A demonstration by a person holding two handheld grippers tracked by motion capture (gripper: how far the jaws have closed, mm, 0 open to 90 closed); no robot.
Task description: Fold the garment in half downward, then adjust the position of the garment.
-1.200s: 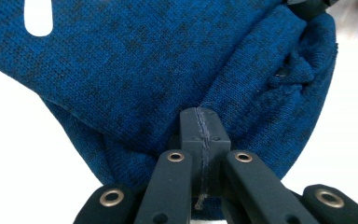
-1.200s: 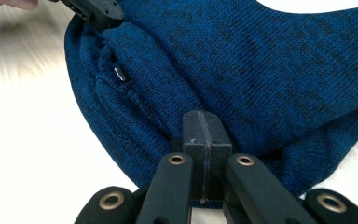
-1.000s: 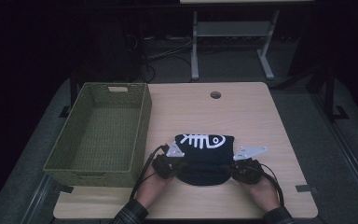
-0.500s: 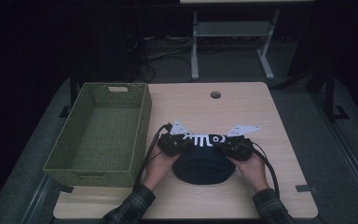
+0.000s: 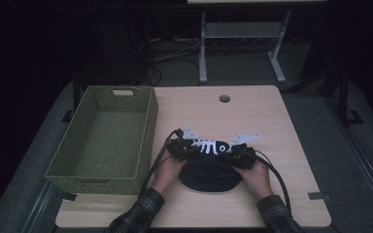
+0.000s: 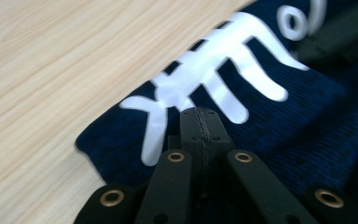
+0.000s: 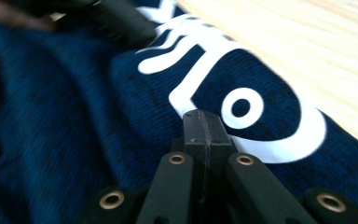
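A navy garment (image 5: 206,175) with a white fish-skeleton print lies bunched on the wooden table (image 5: 257,116) near its front edge. My left gripper (image 5: 187,148) is at the garment's left side and my right gripper (image 5: 233,152) at its right, with the print between them. In the left gripper view the black jaws (image 6: 200,114) are pressed together low over the cloth (image 6: 307,140), just short of the print. The right gripper view has the same: closed jaws (image 7: 203,116) over navy cloth (image 7: 74,116) beside the printed fish head. Any pinched cloth is hidden under the jaws.
A green woven basket (image 5: 148,131), empty, stands on the table's left side, close to my left hand. A round cable hole (image 5: 224,98) is at the table's far middle. Bare wood lies beyond and to the right of the garment. A metal stand (image 5: 243,34) sits on the floor behind.
Both hands have moved forward and slightly inward from the garment's near corners to beside the print. The near part of the garment has bunched into a rounded fold.
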